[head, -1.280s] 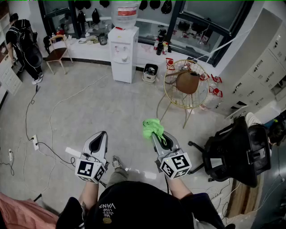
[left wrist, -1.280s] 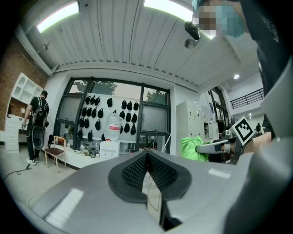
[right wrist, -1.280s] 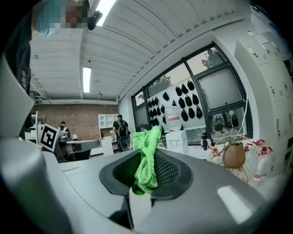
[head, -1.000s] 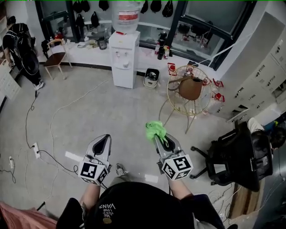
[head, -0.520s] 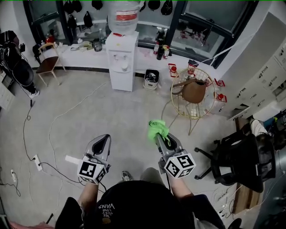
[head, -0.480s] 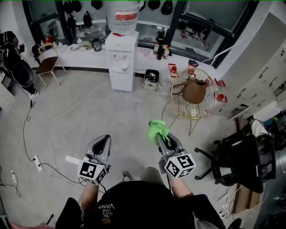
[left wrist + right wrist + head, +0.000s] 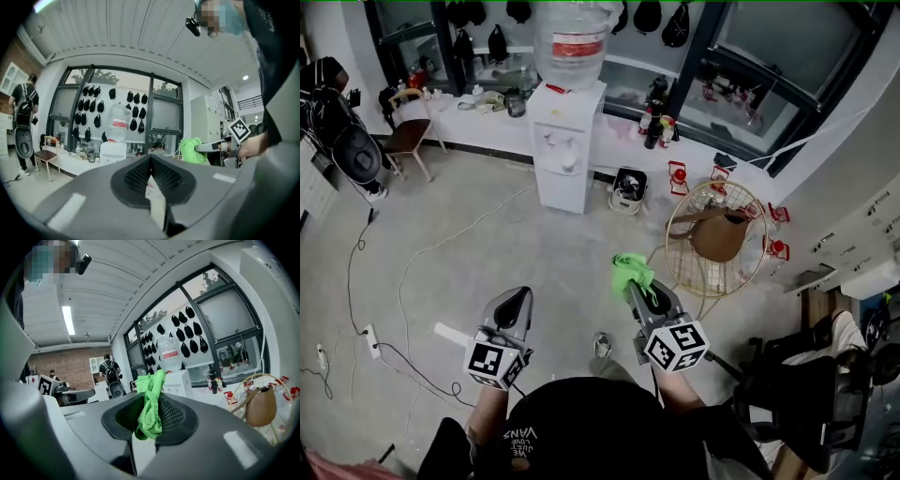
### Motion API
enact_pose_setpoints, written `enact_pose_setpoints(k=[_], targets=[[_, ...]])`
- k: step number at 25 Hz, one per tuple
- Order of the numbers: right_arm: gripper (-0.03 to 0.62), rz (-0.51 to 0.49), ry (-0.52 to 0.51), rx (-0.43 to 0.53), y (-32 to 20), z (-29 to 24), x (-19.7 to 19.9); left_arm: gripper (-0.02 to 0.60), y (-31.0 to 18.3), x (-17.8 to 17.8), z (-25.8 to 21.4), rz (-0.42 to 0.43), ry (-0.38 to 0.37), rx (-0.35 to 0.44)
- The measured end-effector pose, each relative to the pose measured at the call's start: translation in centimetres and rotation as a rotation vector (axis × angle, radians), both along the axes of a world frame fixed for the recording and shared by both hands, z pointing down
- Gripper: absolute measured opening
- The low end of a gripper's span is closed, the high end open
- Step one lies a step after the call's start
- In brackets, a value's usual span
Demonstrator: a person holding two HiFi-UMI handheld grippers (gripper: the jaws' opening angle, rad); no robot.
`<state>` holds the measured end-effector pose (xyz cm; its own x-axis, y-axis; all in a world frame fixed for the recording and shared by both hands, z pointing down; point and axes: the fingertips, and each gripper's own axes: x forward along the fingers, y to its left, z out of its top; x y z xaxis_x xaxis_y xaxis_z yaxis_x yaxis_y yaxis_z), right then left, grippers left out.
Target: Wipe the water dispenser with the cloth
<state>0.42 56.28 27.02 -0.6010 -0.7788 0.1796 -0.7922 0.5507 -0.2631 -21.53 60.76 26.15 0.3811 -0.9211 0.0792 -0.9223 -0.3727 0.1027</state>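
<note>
The white water dispenser (image 7: 565, 145) with a big clear bottle on top stands against the far window wall, a few steps ahead; it also shows in the left gripper view (image 7: 114, 150) and the right gripper view (image 7: 177, 380). My right gripper (image 7: 630, 282) is shut on a bright green cloth (image 7: 629, 272), whose bunch sticks up past the jaws (image 7: 150, 401). My left gripper (image 7: 515, 303) is held level beside it, shut with nothing in it (image 7: 149, 166). Both are far short of the dispenser.
A gold wire chair (image 7: 717, 234) with a brown bag stands right of the path. A small bin (image 7: 628, 190) sits beside the dispenser. White cables (image 7: 422, 253) trail over the floor at left. A wooden chair (image 7: 408, 131) and a person (image 7: 342, 122) are far left. A black office chair (image 7: 797, 394) is at right.
The view has advanced toward the dispenser, which now appears larger and closer. Both grippers keep the same pose, the cloth still clamped in the right one.
</note>
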Motion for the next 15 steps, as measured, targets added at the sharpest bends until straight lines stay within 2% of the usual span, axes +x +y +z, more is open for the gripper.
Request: enact_pose_setpoints(k=[8, 15], targets=[[0.086, -0.089, 0.016, -0.02, -10.7, 0.5, 4.4, 0.002, -9.2, 4.9, 0.2, -0.085, 0.001, -0.01], [0.086, -0.107, -0.008, -0.044, -17.8, 1.7, 5.5, 0.002, -14.7, 5.4, 1.5, -0.138, 0.014, -0.05]])
